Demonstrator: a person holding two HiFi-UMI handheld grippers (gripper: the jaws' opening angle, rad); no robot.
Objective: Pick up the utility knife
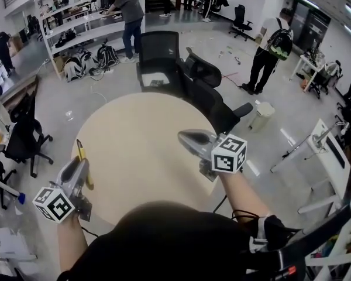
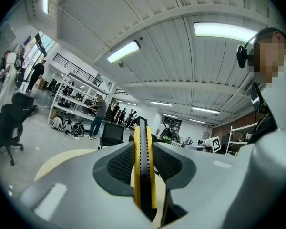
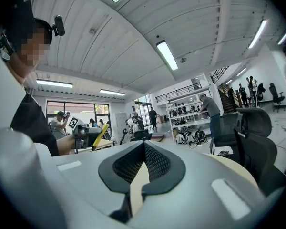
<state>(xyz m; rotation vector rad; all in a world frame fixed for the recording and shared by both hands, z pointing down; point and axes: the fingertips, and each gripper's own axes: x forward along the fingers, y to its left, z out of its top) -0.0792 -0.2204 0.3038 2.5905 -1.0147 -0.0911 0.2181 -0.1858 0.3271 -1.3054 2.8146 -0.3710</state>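
Observation:
A yellow and black utility knife (image 1: 83, 163) is clamped on edge between the pads of my left gripper (image 1: 79, 164), over the left rim of the round beige table (image 1: 140, 151). In the left gripper view the knife (image 2: 143, 161) runs straight out past the tips of that gripper (image 2: 143, 144). My right gripper (image 1: 182, 136) hovers over the table's right side. In its own view this gripper (image 3: 144, 144) is shut, the tips meeting with nothing between them. That view also shows the left gripper (image 3: 83, 137) with the knife (image 3: 100, 136).
Two black office chairs (image 1: 164, 57) (image 1: 207, 92) crowd the table's far edge. Another chair (image 1: 23, 139) stands to the left. A white bin (image 1: 262, 113) sits on the floor at right. People stand by the shelves (image 1: 76, 22) and farther off.

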